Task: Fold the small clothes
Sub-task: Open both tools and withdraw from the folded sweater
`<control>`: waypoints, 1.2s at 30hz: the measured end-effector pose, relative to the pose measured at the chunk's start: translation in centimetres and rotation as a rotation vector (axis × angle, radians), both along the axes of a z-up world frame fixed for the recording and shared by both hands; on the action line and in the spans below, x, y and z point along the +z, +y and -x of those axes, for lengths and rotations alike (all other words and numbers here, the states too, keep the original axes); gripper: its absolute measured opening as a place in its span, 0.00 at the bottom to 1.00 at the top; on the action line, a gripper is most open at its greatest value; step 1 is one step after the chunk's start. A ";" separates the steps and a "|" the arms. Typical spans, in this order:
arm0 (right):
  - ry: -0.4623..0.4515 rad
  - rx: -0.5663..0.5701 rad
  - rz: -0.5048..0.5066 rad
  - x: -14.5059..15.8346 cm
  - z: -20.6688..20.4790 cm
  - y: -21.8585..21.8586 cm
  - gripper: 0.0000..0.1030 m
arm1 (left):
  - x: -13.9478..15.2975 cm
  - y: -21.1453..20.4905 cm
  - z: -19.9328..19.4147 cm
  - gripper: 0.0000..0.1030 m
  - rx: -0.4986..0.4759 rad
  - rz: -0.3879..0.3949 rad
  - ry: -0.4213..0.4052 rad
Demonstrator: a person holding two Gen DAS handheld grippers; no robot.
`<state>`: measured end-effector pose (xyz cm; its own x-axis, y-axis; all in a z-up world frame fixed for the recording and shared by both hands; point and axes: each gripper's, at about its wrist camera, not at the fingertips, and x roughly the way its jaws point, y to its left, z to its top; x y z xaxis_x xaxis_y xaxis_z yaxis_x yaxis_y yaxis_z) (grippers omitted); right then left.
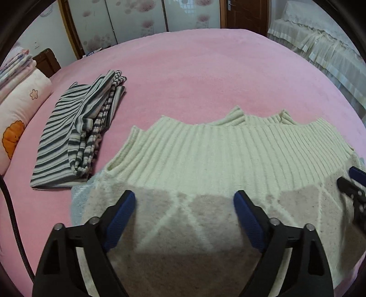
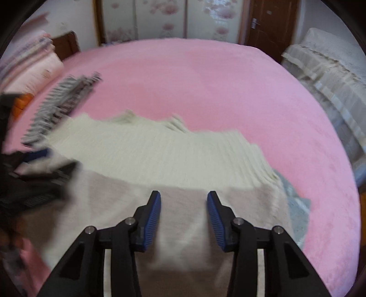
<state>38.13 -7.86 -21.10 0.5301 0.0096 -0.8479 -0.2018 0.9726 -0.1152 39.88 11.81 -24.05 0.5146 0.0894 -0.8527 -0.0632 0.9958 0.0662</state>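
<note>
A cream ribbed knit sweater (image 1: 219,150) lies on the pink bed (image 1: 205,68), its lower half a beige panel with white diamond lines (image 1: 183,228). My left gripper (image 1: 184,201) is open and empty, hovering over that beige panel. My right gripper (image 2: 184,201) is open and empty over the same beige part of the sweater (image 2: 160,150); its view is motion-blurred. The right gripper's tip also shows at the right edge of the left wrist view (image 1: 352,182), and the left gripper shows blurred at the left of the right wrist view (image 2: 41,169). A pale blue layer (image 2: 295,205) peeks from under the sweater.
A folded grey-and-white striped garment (image 1: 75,132) lies left of the sweater. Pillows (image 1: 20,107) and stacked bedding sit at the far left. A wardrobe (image 1: 137,20), a door (image 1: 247,13) and a covered sofa (image 1: 320,45) stand beyond the bed.
</note>
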 end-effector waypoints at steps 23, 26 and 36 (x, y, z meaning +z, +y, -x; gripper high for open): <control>-0.021 -0.076 -0.012 3.8 4.0 -6.3 0.10 | 5.2 2.7 5.2 0.87 -0.014 0.017 -0.038; -0.031 -0.069 -0.064 5.9 5.8 -5.9 0.11 | 7.9 3.0 7.6 0.87 -0.013 0.031 -0.062; -0.109 -0.018 -0.136 13.3 12.0 -4.8 0.11 | 18.1 4.6 15.0 0.91 0.033 0.118 -0.152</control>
